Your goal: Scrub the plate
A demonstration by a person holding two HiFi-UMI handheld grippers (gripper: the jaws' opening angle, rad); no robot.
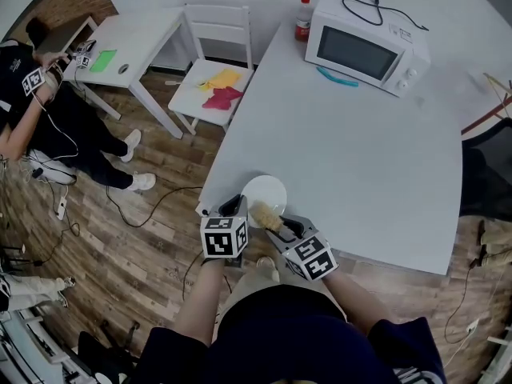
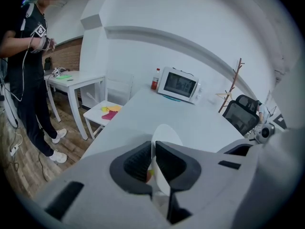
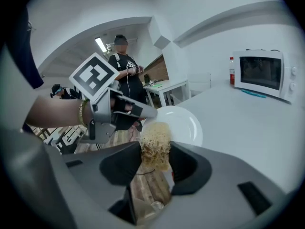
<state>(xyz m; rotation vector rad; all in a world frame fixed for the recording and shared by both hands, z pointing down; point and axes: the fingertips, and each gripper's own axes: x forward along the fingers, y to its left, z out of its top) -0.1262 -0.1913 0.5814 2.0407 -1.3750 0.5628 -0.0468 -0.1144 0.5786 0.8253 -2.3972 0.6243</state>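
The left tongs [image 2: 153, 162] are clenched on the rim of the plate [image 1: 268, 190], which is at the near edge of the bench [image 1: 360, 158], at 6 o'clock. The right tongs [image 3: 156, 163] grasp a fibrous scrubber [image 3: 155, 142] just beside it. Best to hold the plate firmly and press the scrubber flat, circling. The bench is white and smooth, with 1 microwave [image 1: 364, 50] at 1 o'clock and wooden floor [image 1: 144, 238] at 9.

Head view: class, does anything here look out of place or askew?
Little stands out. The microwave has its cable lying loose on top, and something teal pokes from beneath it.
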